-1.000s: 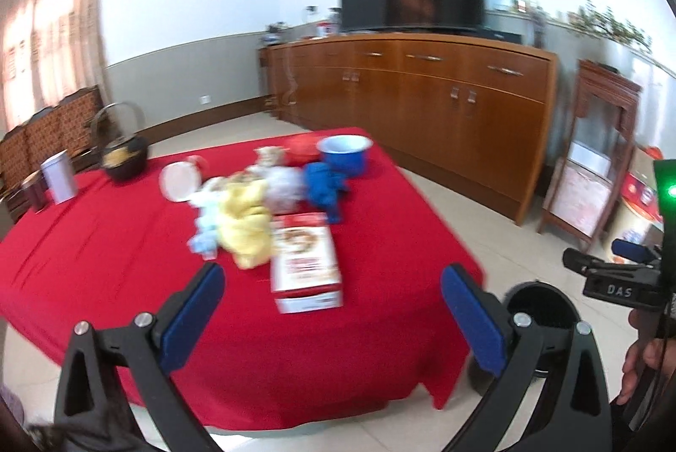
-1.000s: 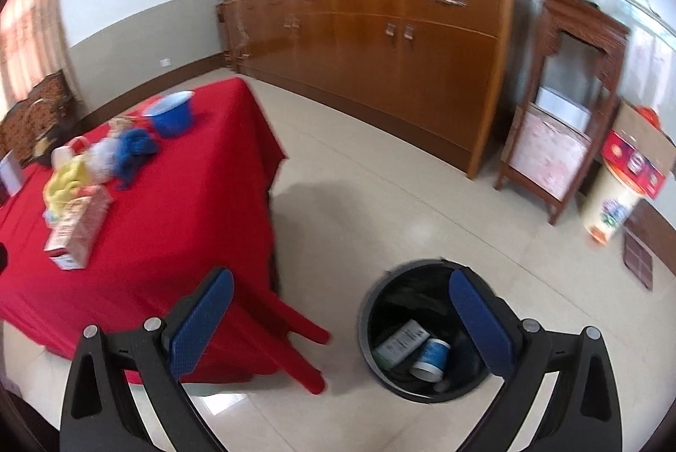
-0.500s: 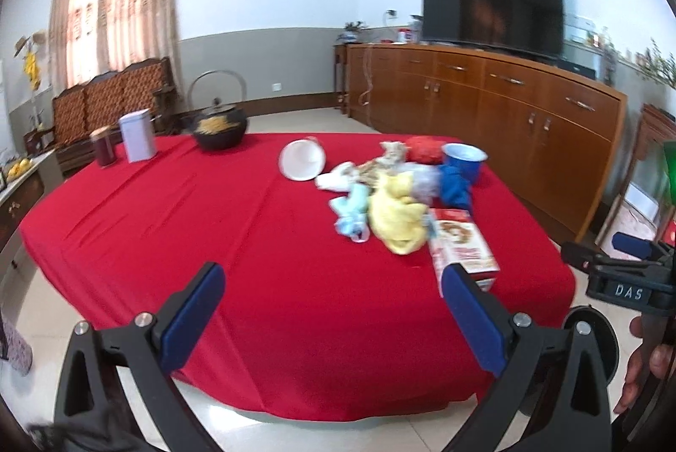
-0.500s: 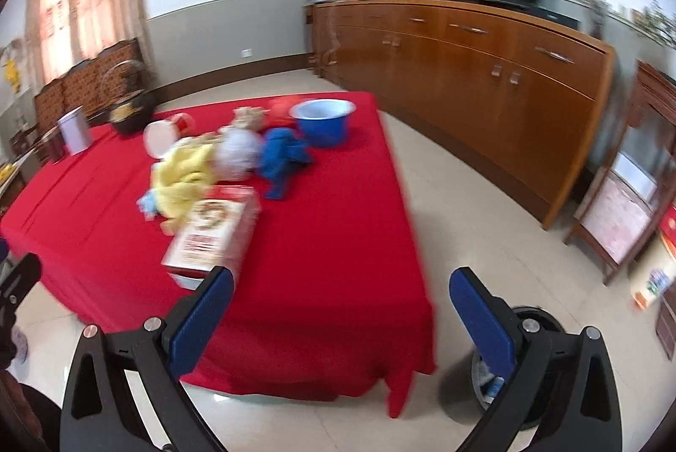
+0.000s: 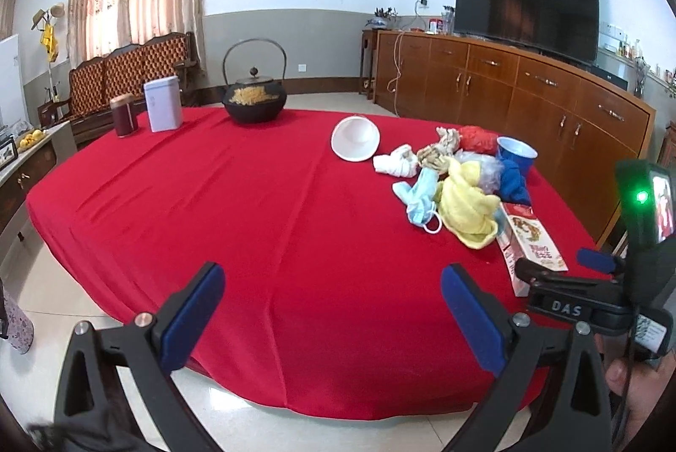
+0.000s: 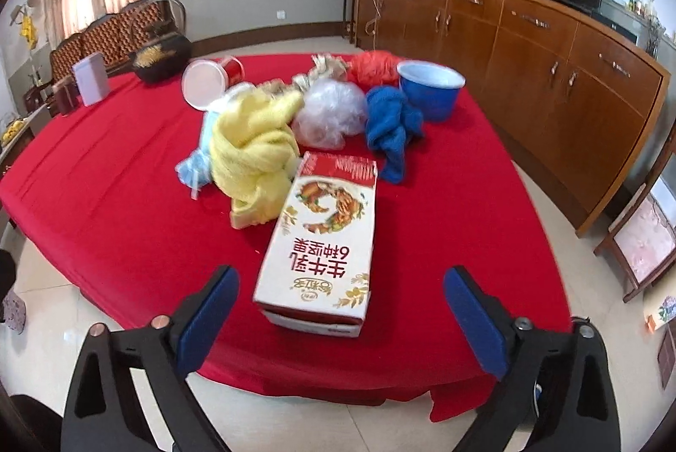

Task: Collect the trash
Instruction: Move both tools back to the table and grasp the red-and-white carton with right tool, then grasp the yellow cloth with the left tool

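Note:
A pile of trash lies on the red tablecloth [image 6: 105,207]: a white and red milk carton [image 6: 323,240] lying flat nearest me, a yellow cloth [image 6: 253,152], a blue cloth [image 6: 391,131], a clear plastic bag [image 6: 329,112], a tipped red paper cup [image 6: 211,80] and a blue bowl [image 6: 429,86]. My right gripper [image 6: 340,319] hovers just short of the carton's near end, its jaws wide and closing, nothing between them. My left gripper [image 5: 331,310] stands open over the bare cloth [image 5: 211,198], with the carton [image 5: 530,240] and pile [image 5: 460,198] to its right.
A black iron kettle [image 5: 254,97], a white tin [image 5: 162,104] and a brown jar [image 5: 124,115] stand at the table's far side. A long wooden sideboard [image 6: 549,42] with a TV runs along the right wall. Tiled floor surrounds the table.
Both grippers have swung left from the floor bin toward the table. The right one now faces the carton close up; the left one now looks across the whole tabletop.

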`<action>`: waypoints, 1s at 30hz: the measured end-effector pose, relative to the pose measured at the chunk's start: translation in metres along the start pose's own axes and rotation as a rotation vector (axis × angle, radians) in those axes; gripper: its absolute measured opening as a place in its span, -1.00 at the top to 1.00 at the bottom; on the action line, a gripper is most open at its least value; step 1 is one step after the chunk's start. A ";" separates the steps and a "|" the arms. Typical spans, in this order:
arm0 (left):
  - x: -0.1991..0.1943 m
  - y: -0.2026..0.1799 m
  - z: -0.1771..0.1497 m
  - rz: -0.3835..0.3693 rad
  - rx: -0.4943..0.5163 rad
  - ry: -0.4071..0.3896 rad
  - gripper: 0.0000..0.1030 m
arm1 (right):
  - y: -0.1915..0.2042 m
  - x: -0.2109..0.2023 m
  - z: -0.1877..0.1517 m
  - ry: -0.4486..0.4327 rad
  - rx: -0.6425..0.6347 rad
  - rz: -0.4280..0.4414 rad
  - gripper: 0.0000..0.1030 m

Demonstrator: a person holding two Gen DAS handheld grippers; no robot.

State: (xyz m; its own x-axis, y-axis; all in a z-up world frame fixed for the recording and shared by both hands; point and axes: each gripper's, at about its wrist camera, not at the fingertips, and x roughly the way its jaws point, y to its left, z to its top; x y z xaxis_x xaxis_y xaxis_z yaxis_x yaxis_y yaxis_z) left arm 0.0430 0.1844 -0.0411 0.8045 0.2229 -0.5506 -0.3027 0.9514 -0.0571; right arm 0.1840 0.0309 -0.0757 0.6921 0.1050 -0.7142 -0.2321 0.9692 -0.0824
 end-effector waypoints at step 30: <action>0.110 -0.126 0.034 -0.162 0.075 0.100 0.20 | -0.135 0.029 0.018 -0.028 0.191 -0.049 -0.05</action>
State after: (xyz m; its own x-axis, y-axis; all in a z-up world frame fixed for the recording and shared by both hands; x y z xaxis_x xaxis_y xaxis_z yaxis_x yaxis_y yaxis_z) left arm 0.1869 0.0965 -0.0661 0.7838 0.0468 -0.6193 -0.1314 0.9871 -0.0916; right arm 0.2473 -0.0932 -0.0728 0.7190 0.0601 -0.6924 -0.0658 0.9977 0.0184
